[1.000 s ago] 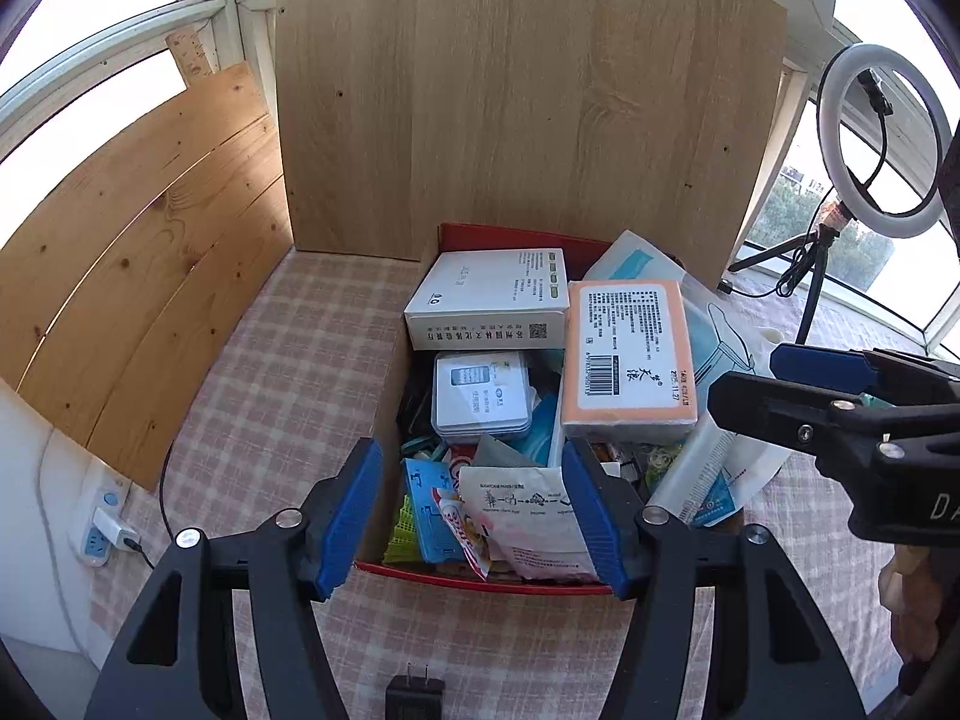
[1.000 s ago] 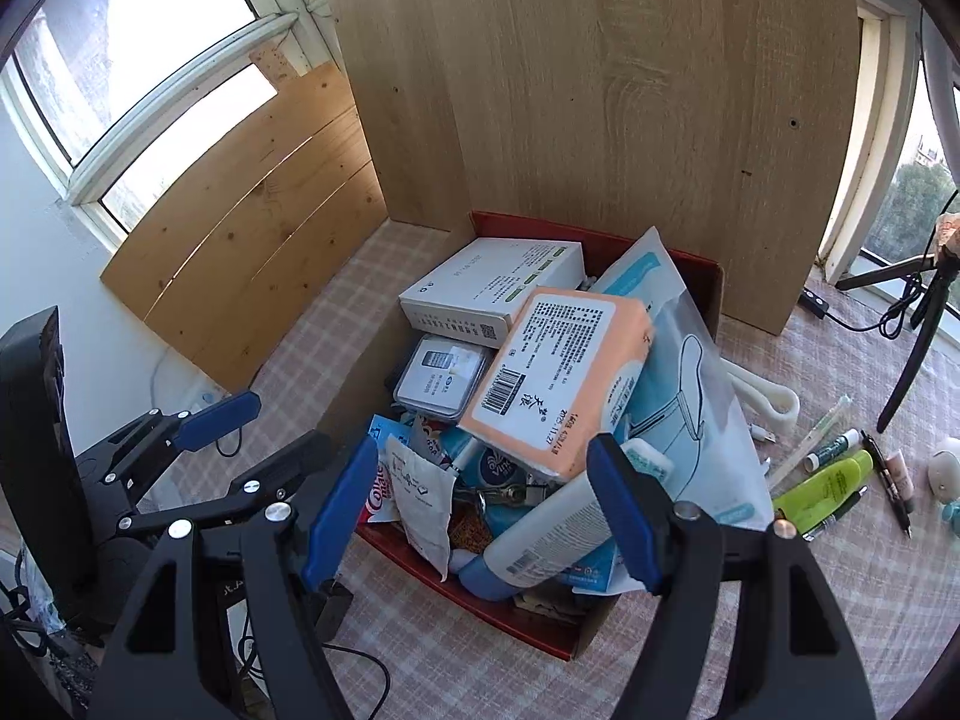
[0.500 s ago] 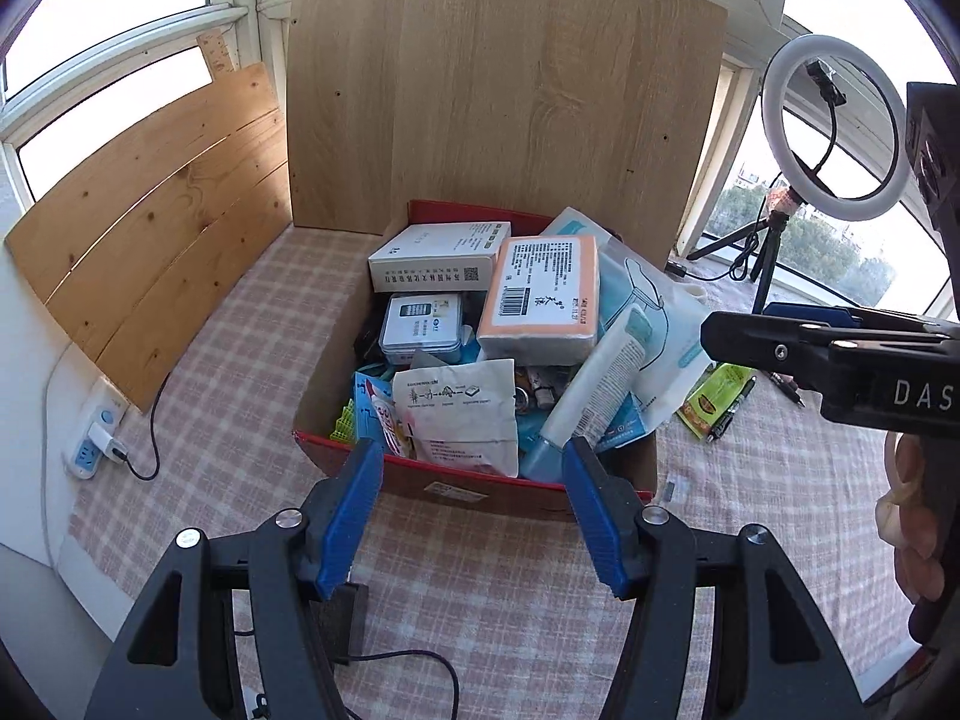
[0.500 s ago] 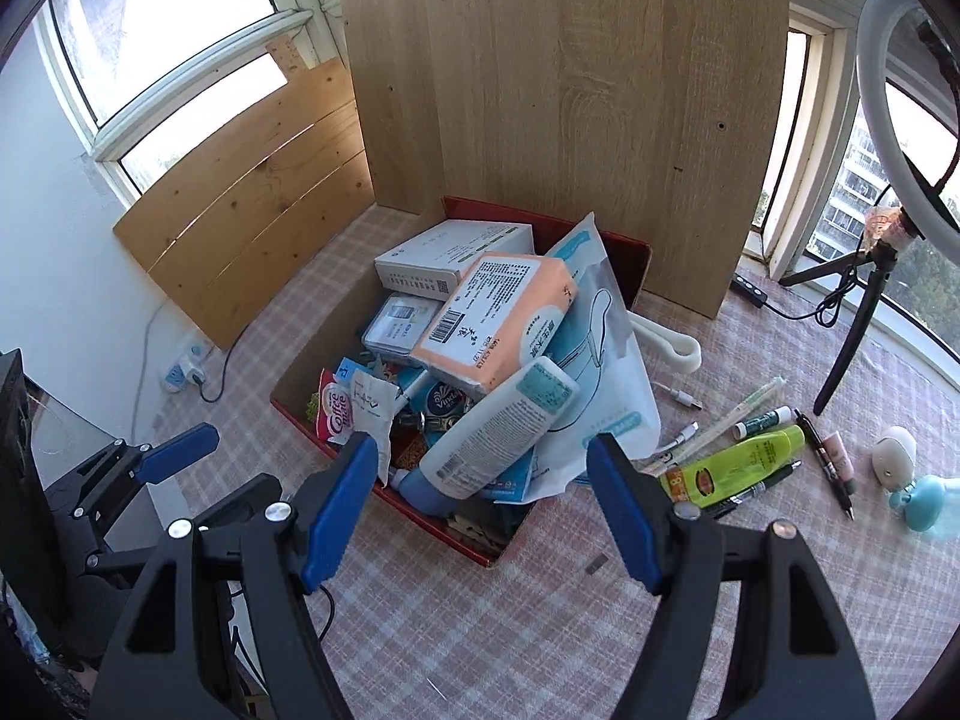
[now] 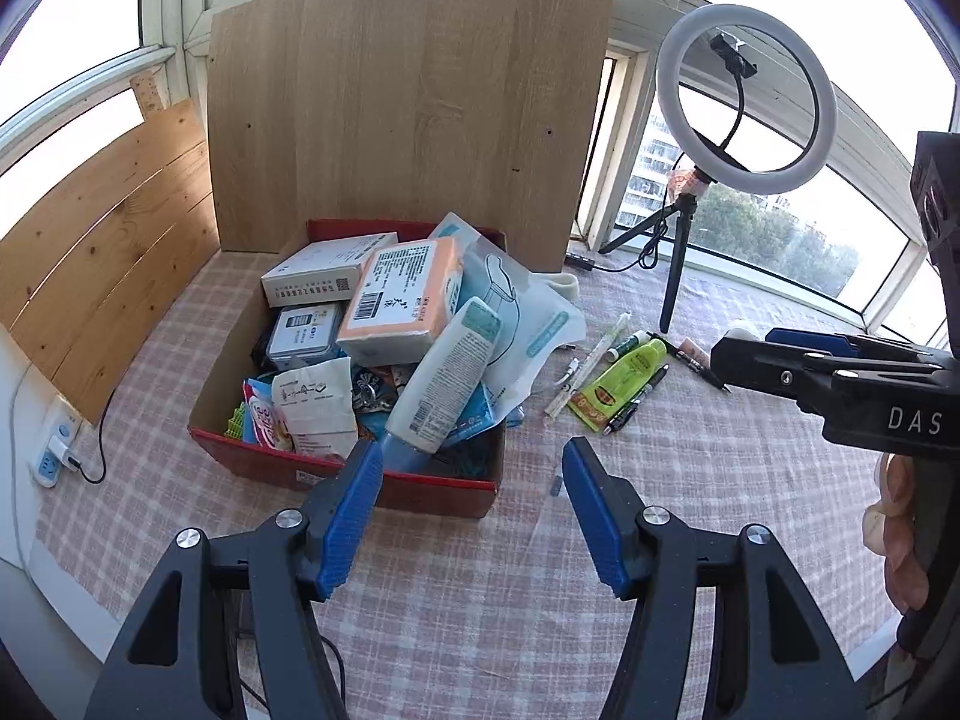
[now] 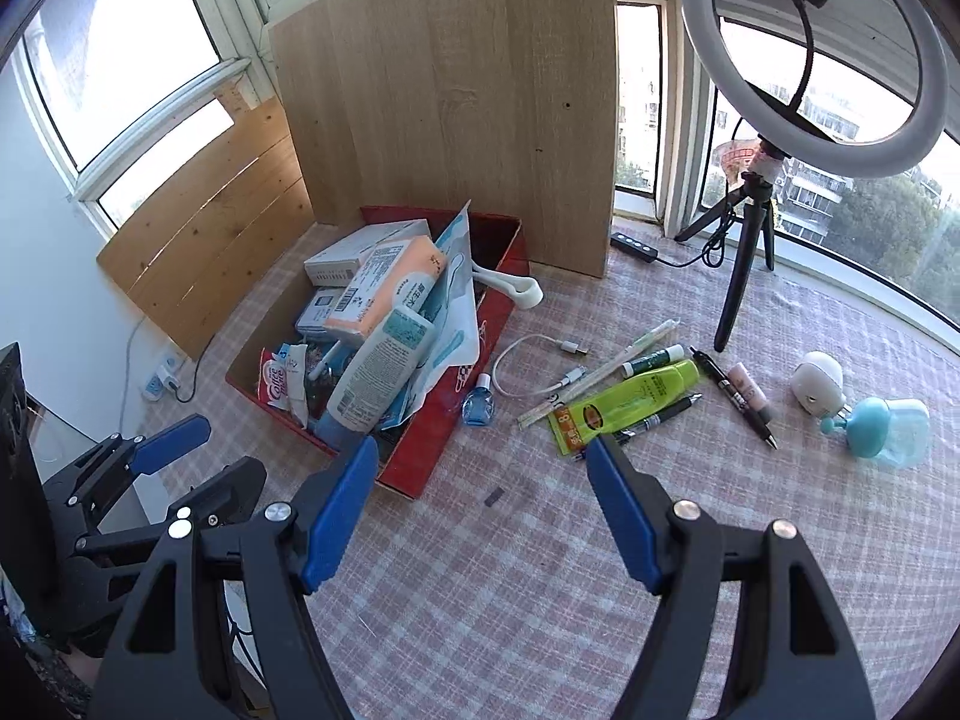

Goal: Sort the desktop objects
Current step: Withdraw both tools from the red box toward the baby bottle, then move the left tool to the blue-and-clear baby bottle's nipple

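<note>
My count of what's on the checked cloth

I see one red box (image 6: 456, 420) heaped full, one green tube (image 6: 630, 402), one blue bottle (image 6: 478, 405), one white cable (image 6: 528, 360), three pens (image 6: 732, 387) at centre right, one ring light (image 6: 810, 60) upper right, and one power strip (image 5: 57, 450) at the left edge.

Looks like a home sunroom/balcony w/ a DIY filming setup: curved windows (image 6: 120, 42) facing apartment blocks & trees, checked cloth (image 6: 540, 570) on the surface, ring light (image 6: 810, 60) on tripod, wood boards (image 5: 408, 114) propped as backdrop, wall power strip (image 5: 54, 450).
</note>
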A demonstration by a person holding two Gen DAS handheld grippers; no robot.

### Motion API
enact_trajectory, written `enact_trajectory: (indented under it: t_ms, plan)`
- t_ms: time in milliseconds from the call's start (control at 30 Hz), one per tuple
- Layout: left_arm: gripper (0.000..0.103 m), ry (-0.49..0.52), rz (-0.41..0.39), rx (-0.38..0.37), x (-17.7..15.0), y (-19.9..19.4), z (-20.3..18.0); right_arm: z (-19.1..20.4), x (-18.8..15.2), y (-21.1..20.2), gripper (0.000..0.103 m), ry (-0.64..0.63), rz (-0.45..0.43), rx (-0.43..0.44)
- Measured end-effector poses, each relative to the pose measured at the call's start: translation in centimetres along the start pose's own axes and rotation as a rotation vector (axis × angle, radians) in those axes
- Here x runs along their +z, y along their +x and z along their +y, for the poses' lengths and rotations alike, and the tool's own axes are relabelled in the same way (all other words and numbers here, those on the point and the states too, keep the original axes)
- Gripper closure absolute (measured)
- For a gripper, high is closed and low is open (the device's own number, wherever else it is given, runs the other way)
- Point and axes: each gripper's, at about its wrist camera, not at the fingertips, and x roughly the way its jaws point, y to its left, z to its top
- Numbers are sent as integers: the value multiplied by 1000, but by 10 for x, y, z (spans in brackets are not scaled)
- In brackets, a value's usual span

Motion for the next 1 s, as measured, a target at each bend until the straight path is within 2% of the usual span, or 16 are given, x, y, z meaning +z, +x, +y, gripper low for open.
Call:
enact_trajectory:
  t_ms: [267,467,833,1000]
  plan:
    - [43,-5,19,-62,-2,13,-30,-64,-22,-27,32,97,-39,-58]
    - [43,25,68,-109,-2,40,-52,-128,-48,-50,32,194,-65,-136]
    - [43,183,129,-184,18,83,-127,-257,-65,-87,32,385,-116,-252]
    - [44,255,156,-216,26,103,-163,-305,-73,-88,32,449,-106,-273]
